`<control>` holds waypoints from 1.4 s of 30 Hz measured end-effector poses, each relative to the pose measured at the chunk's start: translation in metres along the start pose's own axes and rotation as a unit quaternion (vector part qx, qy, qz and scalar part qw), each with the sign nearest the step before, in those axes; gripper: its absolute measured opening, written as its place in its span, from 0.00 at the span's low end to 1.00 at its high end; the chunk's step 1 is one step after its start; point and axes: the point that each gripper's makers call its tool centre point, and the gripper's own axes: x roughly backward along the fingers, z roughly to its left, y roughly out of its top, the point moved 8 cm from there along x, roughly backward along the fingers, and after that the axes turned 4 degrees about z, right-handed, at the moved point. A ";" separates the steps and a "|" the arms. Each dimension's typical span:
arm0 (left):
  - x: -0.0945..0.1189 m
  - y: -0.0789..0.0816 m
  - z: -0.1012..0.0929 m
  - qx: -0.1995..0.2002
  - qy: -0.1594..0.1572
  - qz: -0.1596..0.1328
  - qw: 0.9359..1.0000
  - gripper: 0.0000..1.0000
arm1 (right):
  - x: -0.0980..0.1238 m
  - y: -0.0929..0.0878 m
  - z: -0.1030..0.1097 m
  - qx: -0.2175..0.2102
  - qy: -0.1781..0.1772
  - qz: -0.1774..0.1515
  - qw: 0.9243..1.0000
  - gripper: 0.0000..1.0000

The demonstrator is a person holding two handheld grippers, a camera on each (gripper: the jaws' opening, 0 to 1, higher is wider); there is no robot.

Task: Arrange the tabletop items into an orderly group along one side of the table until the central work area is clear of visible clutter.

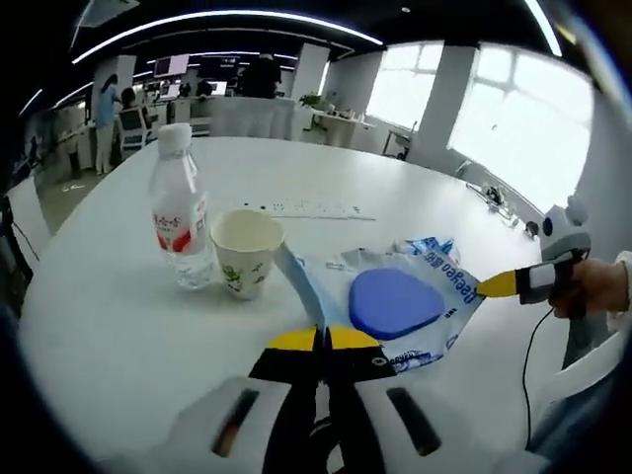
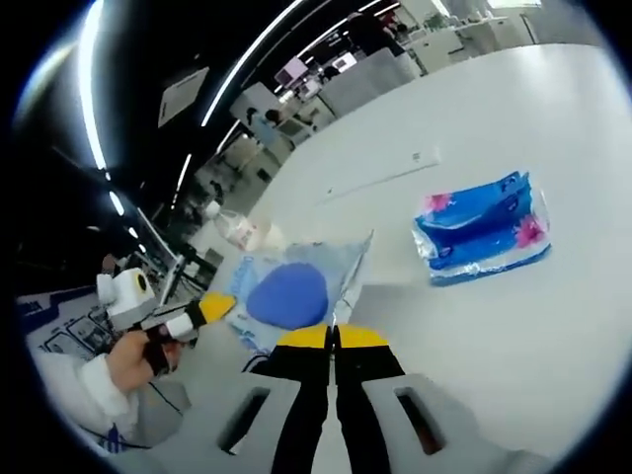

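Note:
A clear plastic bag [image 1: 434, 272] printed in blue, with a flat blue oval pad [image 1: 392, 301] inside, lies on the white table [image 1: 99, 326]. My left gripper [image 1: 321, 341] is shut on the bag's near edge, and a strip of film rises from between its jaws. The right gripper [image 1: 499, 285] comes in from the right, held by a hand, with its yellow tip at the bag's far edge. In the right gripper view my right gripper [image 2: 334, 337] is shut on the edge of the same bag [image 2: 341, 257]. The left gripper [image 2: 215, 306] holds the opposite side.
A water bottle [image 1: 180, 212] with a red label and a paper cup [image 1: 247, 252] stand just left of the bag. Farther back lies a white power strip [image 1: 316, 209]. A blue tissue pack [image 2: 484, 232] lies to the bag's right. Desks and people fill the background.

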 end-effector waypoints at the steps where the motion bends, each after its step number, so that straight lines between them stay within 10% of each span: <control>1: -0.003 0.002 0.001 -0.002 -0.001 0.001 1.000 0.00 | -0.001 0.002 -0.002 0.000 -0.002 -0.001 1.000 0.00; 21: -0.049 0.031 0.009 -0.054 0.005 0.021 0.998 0.00 | -0.025 0.048 -0.016 0.061 -0.023 -0.013 0.998 0.00; 42: -0.079 0.029 0.021 -0.054 0.022 0.030 0.998 0.00 | -0.062 0.048 -0.045 0.027 -0.045 0.010 0.999 0.00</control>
